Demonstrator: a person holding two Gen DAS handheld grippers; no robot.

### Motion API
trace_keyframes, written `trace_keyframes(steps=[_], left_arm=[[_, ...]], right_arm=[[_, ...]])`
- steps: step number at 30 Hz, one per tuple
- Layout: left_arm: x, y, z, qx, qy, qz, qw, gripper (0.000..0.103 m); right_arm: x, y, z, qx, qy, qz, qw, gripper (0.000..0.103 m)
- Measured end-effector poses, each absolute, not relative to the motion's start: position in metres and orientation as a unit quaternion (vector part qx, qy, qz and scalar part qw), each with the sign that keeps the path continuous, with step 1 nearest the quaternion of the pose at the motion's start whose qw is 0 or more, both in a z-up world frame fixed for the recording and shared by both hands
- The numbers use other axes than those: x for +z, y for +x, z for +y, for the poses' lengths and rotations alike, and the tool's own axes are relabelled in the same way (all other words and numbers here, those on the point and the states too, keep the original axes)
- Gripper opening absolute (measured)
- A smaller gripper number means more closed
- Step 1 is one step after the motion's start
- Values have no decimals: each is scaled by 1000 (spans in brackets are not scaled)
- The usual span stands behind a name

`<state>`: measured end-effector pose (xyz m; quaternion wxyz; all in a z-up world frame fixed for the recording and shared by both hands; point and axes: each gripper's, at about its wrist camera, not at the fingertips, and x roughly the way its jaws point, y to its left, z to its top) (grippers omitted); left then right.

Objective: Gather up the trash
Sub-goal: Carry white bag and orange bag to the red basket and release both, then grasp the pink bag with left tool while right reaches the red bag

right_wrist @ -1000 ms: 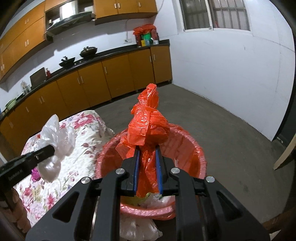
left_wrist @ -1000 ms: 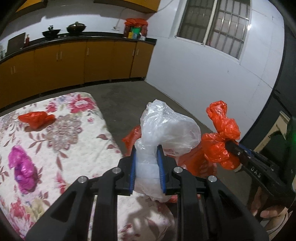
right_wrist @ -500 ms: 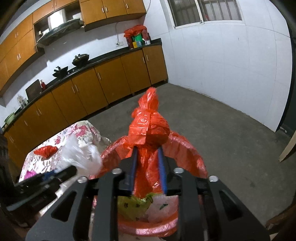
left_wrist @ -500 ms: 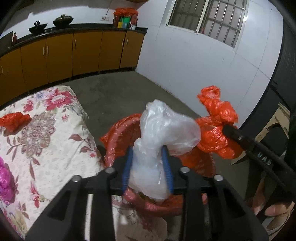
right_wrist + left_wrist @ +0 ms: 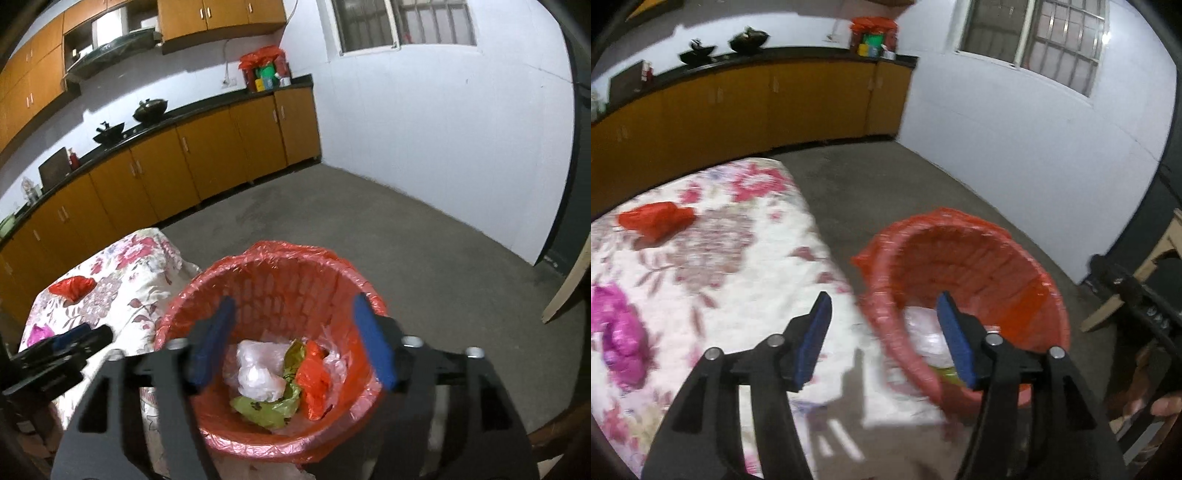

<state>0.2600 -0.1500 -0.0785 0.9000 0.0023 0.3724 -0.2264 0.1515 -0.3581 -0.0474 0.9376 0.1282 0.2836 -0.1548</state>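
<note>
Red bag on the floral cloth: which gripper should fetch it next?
Probably left. The left gripper, open and empty, sits on the floral cloth's side, facing the red bag. The right gripper, also open, hangs over the red bin.

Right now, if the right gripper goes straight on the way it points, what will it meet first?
Probably the trash inside the red basket. The right gripper, jaws just opened and empty, points down into its mouth, so the white plastic bag and orange bag lie first in line. Exact depth is unclear.
</note>
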Motion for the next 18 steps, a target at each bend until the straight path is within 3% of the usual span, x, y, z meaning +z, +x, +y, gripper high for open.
trace_keyframes(steps=[4, 10, 18], left_arm=[[-78, 255, -120, -194, 12, 363, 911, 62], [-73, 248, -64, -126, 11, 345, 930, 65], [-75, 254, 31, 30, 23, 307, 951, 78]], right_arm=[[-47, 150, -354, -156, 132, 283, 937, 76], [-46, 158, -334, -142, 118, 289, 939, 77], [-47, 172, -286, -101, 87, 287, 949, 79]])
